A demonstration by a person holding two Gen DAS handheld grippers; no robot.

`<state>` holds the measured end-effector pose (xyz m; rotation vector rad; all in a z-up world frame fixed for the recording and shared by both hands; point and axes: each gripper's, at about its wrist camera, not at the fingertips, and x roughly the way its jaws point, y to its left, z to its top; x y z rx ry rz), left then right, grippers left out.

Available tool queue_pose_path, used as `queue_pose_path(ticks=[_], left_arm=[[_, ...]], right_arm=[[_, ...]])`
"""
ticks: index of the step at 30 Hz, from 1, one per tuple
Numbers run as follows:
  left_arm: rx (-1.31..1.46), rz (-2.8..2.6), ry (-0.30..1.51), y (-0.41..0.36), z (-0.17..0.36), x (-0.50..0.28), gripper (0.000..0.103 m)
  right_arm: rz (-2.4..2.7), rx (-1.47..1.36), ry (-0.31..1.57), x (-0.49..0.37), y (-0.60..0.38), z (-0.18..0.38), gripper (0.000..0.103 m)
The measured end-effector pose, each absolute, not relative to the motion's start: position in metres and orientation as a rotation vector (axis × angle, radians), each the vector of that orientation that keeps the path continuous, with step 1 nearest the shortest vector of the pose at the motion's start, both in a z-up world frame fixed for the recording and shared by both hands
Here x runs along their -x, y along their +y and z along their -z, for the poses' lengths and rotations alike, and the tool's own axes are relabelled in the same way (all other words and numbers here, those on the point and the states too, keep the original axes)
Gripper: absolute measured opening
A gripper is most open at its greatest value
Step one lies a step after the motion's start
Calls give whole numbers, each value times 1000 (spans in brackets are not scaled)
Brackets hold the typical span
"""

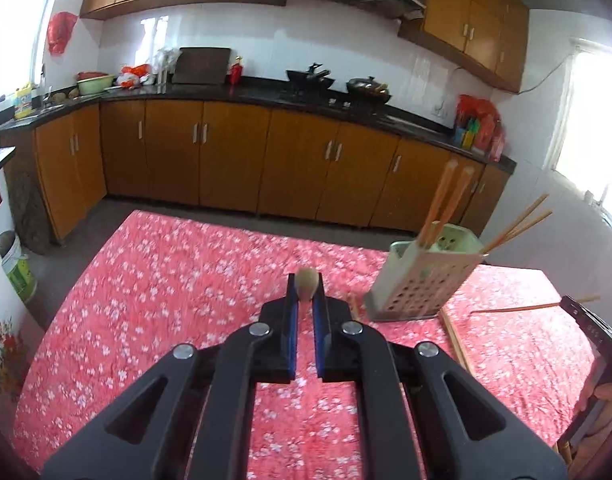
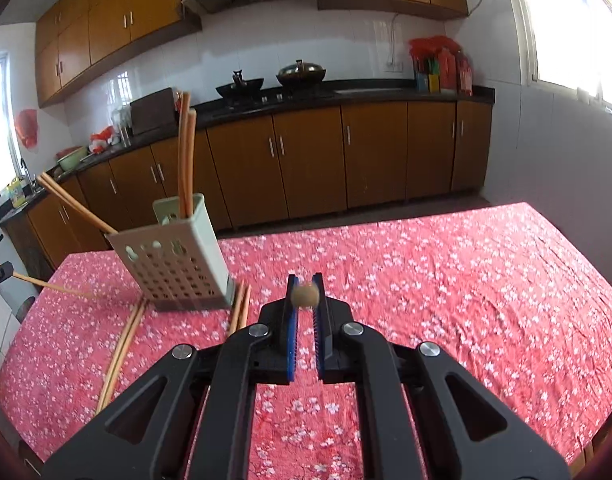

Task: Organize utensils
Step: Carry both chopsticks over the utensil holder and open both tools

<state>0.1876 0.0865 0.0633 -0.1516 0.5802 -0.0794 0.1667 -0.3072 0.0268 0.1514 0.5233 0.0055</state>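
The pale green perforated plastic utensil holder (image 1: pixel 422 276) stands on the red floral tablecloth (image 1: pixel 165 280), at the right of the left wrist view and the left of the right wrist view, appearing tilted, perhaps only from the lens. Two thick orange chopsticks (image 2: pixel 184 152) stand upright in it and thinner wooden chopsticks (image 2: pixel 71 202) lean outward over its rim. More loose wooden chopsticks (image 2: pixel 121 354) lie flat on the cloth beside its base, presumably waiting to go in. The left gripper (image 1: pixel 305 286) is clamped on a chopstick seen end-on as a tan round tip (image 1: pixel 307 280) pointing forward; the right gripper (image 2: pixel 305 294) pinches a similar tan end (image 2: pixel 305 295) likewise, probably aligned for lowering into the holder.
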Motion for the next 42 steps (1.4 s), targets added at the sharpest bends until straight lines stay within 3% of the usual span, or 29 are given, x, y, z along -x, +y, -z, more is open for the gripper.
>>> queue_pose_path(ticks=[17,28,36,39,40,42], left_arm=[[111,340,453,11,-159,-167,7],[164,213,208,-20,-187,-204,7],[129,195,294,-35,-148,-246,10],[145,191,326,-30,-137,-254,20],[151,190,328,-27,-136,-254,22],[159,185,323,-21,-137,-250,24]], right_arm=[[-234,-200,219,-160,-262,-147,7],[-183,-221,140,-202,-249,-147,7],[-188,-206,268,-230,-235,-110,8],[-193,-183,274,-225,-232,-108,16],[-190,-179,266,-222,-234,-108,26],[-184,-183,248,-215,-237,-112,33]])
